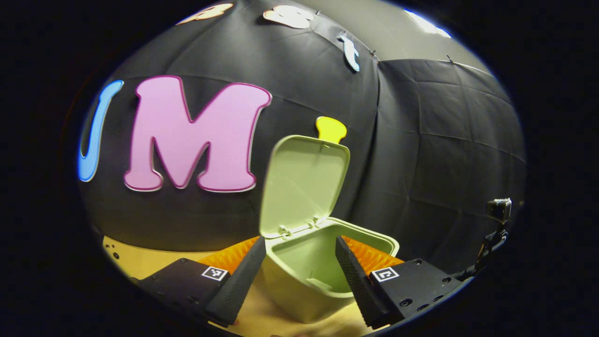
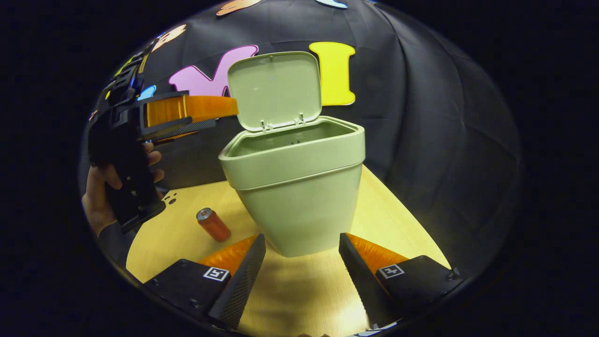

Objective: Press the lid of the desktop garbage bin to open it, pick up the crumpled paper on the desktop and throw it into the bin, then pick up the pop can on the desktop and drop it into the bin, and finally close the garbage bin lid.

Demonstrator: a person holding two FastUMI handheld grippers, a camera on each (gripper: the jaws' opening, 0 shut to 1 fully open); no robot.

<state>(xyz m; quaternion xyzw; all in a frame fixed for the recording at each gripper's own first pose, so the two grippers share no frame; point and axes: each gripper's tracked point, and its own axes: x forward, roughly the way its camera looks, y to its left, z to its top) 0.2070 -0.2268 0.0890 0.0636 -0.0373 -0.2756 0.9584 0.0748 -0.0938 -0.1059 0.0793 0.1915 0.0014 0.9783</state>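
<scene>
The pale green bin [image 2: 299, 206] stands on the wooden table [image 2: 402, 224] with its lid [image 2: 273, 89] swung up. A red pop can [image 2: 213, 224] lies tilted on the table just left of the bin. My left gripper [image 2: 222, 117], held by a hand [image 2: 96, 196], hovers open at rim height beside the lid. In the left gripper view it [image 1: 299, 243] looks down into the bin [image 1: 290, 299] past the raised lid [image 1: 304, 182], with nothing between its fingers. A small pale shape lies at the bin's bottom; I cannot tell what it is. My right gripper [image 2: 302, 238] is open, low before the bin.
A small camera on a stand [image 1: 498, 210] sits at the right by the black cloth wall. Bare table [image 2: 299, 290] stretches in front of the bin, and a strip runs along its right side.
</scene>
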